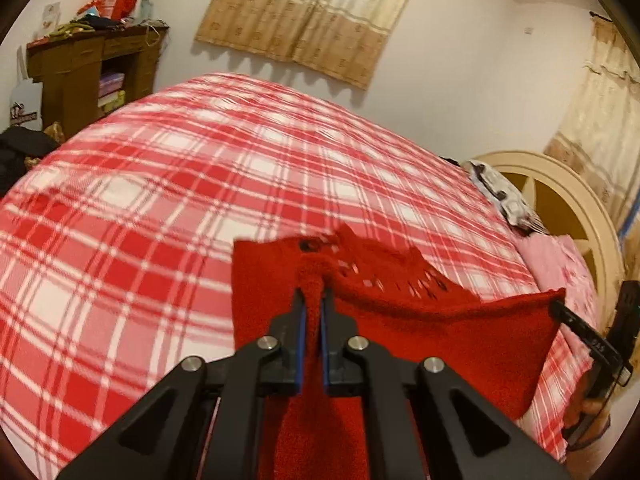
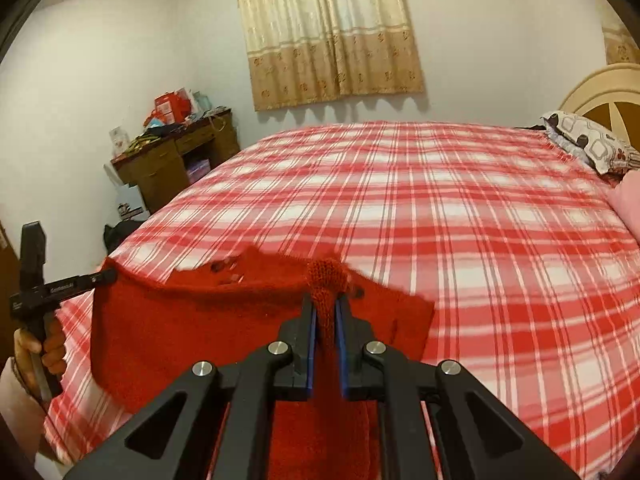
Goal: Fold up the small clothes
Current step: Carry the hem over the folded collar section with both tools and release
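A red knitted garment (image 1: 460, 332) is held up above the bed (image 1: 160, 200), which is covered by a red-and-white checked bedspread. The garment is gripped at two points along its upper edge and is stretched between them, with the remainder hanging down towards the near edge of the bed.

In the left wrist view, the left gripper (image 1: 314, 300) is closed on a bunched fold of the knit; the fabric is pinched between the blue-lined fingers (image 1: 301, 320) and protrudes beyond their tips. A row of openwork holes is visible in the knit just beyond the fingers. At the right side of this view, the right gripper (image 1: 558, 306) is seen at the far corner of the garment.

In the right wrist view, the right gripper (image 2: 325, 304) is likewise closed on a gathered fold of the garment (image 2: 180, 328), with a tuft of knit standing above the fingers (image 2: 311, 320). At the left side of this view, the left gripper (image 2: 108, 276) is seen at the opposite corner, and the handle is held by a hand (image 2: 44, 348).

A patterned pillow (image 2: 588, 144) lies at the head edge of the bed, against a cream headboard (image 2: 592, 92). A brown wooden cabinet (image 2: 168, 164), loaded with assorted items, stands beyond the far edge of the bed. A beige curtain (image 2: 328, 32) hangs on the wall behind.
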`<control>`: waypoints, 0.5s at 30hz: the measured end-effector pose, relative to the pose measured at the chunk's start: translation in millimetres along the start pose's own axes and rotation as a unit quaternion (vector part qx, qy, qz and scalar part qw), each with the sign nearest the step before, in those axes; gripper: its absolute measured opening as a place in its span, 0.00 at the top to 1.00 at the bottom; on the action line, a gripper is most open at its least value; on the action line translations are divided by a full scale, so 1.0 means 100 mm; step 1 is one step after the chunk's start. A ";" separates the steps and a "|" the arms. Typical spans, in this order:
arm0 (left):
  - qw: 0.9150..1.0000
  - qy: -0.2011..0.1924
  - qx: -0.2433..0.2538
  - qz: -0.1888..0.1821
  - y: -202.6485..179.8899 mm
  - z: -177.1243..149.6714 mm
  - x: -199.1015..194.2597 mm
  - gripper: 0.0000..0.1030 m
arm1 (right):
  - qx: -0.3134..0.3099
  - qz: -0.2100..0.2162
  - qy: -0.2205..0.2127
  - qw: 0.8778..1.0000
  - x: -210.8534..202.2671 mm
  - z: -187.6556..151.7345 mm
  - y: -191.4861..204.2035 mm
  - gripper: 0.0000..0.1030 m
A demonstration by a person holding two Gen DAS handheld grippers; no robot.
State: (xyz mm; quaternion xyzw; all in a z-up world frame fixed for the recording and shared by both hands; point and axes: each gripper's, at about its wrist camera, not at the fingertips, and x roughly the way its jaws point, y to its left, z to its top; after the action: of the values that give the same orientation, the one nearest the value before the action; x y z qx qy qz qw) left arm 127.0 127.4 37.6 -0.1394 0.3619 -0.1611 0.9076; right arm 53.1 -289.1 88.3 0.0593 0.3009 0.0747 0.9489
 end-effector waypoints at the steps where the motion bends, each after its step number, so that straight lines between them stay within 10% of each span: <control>1: 1.000 -0.003 0.001 0.007 -0.01 0.08 0.06 0.94 | -0.002 -0.007 -0.001 1.000 0.09 0.07 -0.02 0.92; 15: 0.997 0.019 -0.020 0.066 0.08 0.55 1.26 0.94 | 0.046 -0.089 0.018 0.995 1.52 0.28 -0.47 0.93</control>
State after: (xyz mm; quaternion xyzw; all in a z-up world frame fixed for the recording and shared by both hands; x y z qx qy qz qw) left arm 253.4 92.4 -4.3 -0.1304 0.3907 -0.0958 0.9062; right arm 197.5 -309.6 18.2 0.0746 0.3249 -0.0228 0.9425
